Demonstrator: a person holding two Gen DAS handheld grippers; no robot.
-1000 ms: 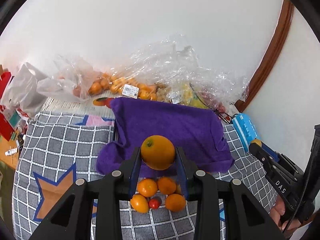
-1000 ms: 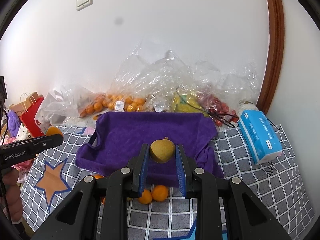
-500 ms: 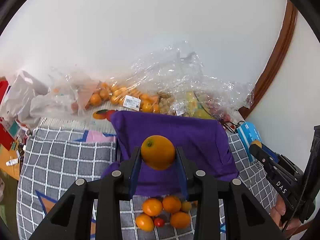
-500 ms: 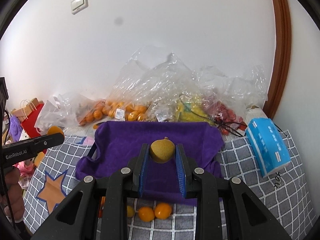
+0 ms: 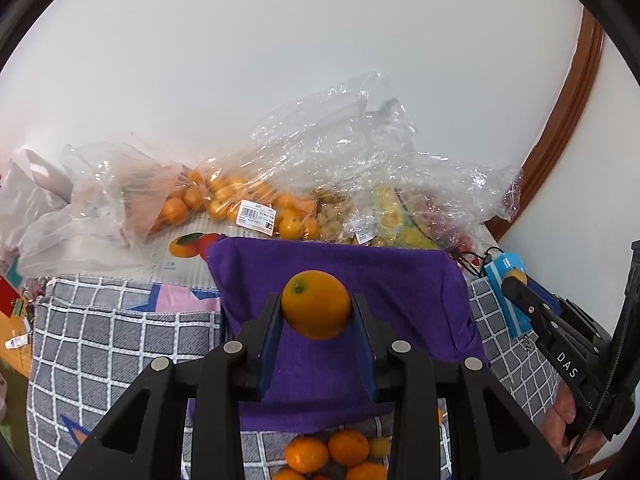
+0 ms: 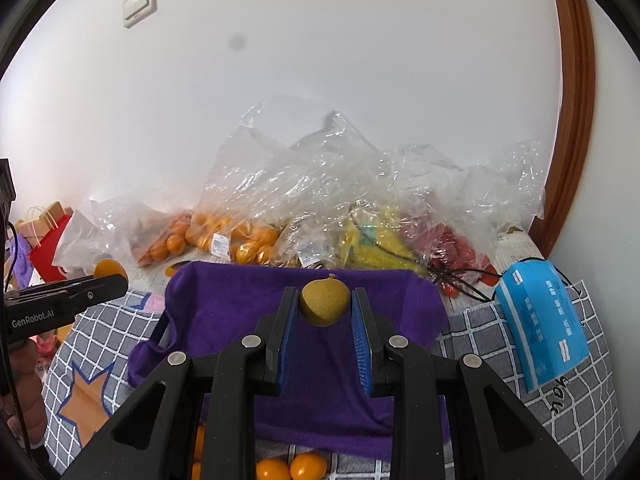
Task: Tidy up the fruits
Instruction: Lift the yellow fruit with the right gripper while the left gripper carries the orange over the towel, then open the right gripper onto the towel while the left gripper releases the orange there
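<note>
We hold both grippers level, aimed forward over the purple towel-lined tray (image 5: pixel 400 280). Left gripper (image 5: pixel 316 312) clamps a round orange (image 5: pixel 316 305), stem dimple facing up-left. Right gripper (image 6: pixel 325 307) clamps a yellow-brown speckled pear-like fruit (image 6: pixel 324 304), stem tip up, long axis upright. Versus 1.0 s ago, both have advanced: the loose pile of small oranges (image 5: pixel 332 454) now sits lower, at the frame's bottom edge.

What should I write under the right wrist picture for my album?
The right tool holds a yellow-brown fruit above a purple cloth, with fruit bags behind.
</note>
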